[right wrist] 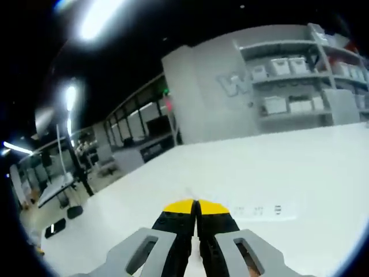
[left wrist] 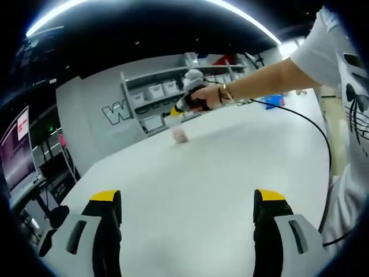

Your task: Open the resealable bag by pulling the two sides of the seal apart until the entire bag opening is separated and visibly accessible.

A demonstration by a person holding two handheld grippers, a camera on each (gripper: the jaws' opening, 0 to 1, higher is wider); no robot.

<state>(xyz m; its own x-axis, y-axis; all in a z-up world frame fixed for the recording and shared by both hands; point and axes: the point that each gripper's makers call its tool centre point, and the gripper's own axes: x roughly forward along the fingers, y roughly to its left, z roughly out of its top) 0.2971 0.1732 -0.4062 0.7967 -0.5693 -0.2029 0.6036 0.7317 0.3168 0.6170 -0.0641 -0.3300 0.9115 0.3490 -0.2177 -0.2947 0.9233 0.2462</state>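
In the left gripper view a small pinkish object (left wrist: 180, 135) on the white counter (left wrist: 219, 173) is too blurred to tell what it is, and the right gripper (left wrist: 187, 104) beyond it is mostly hidden by the person's hand (left wrist: 206, 97), so its fingers cannot be read. In the right gripper view a flat, clear item with faint dark markings (right wrist: 256, 210) lies just past the closed yellow fingertips (right wrist: 180, 206); its outline is too faint to trace, and the lower fingers are cut off by the picture's edge.

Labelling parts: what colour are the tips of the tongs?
Yellow tips on black jaws, clearest in the left gripper view on the left tongs.
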